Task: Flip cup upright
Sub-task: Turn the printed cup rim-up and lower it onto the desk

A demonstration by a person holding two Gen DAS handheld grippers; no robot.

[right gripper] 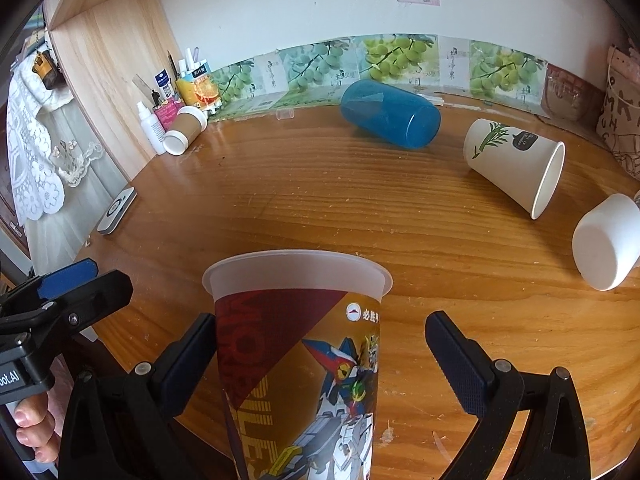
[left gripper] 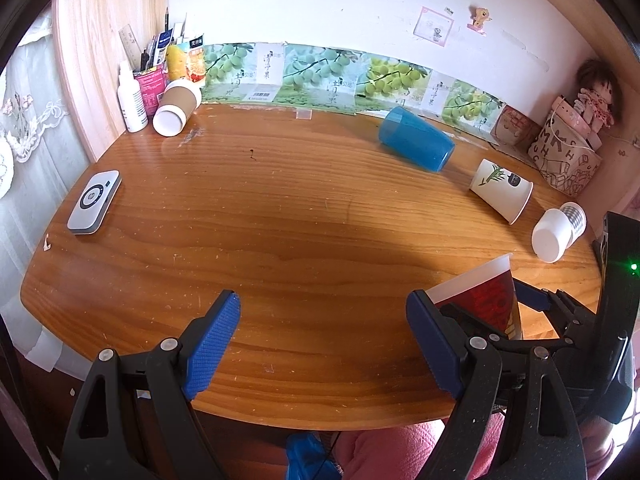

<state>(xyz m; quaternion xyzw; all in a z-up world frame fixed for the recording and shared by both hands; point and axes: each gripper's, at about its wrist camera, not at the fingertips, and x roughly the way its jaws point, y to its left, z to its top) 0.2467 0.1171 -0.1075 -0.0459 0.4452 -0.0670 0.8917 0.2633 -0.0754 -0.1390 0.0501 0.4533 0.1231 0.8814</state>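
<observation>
A printed cup (right gripper: 300, 360) with a robot picture stands upright, mouth up, between the fingers of my right gripper (right gripper: 332, 364). Its left finger (right gripper: 192, 356) touches the cup; the right finger (right gripper: 460, 364) stands clear of it, so the jaws are open. The same cup (left gripper: 484, 300) shows in the left wrist view at right. My left gripper (left gripper: 324, 336) is open and empty above the near table edge. A blue cup (right gripper: 390, 114), a white leaf-print paper cup (right gripper: 516, 162), a small white cup (right gripper: 608, 240) and a brown paper cup (right gripper: 186, 130) lie on their sides.
The wooden table (left gripper: 280, 220) carries a grey device (left gripper: 94, 202) at left. A white bottle (left gripper: 131, 100) and a pen holder (left gripper: 154, 80) stand at the back left. A printed bag (left gripper: 564, 160) with a doll stands at the back right.
</observation>
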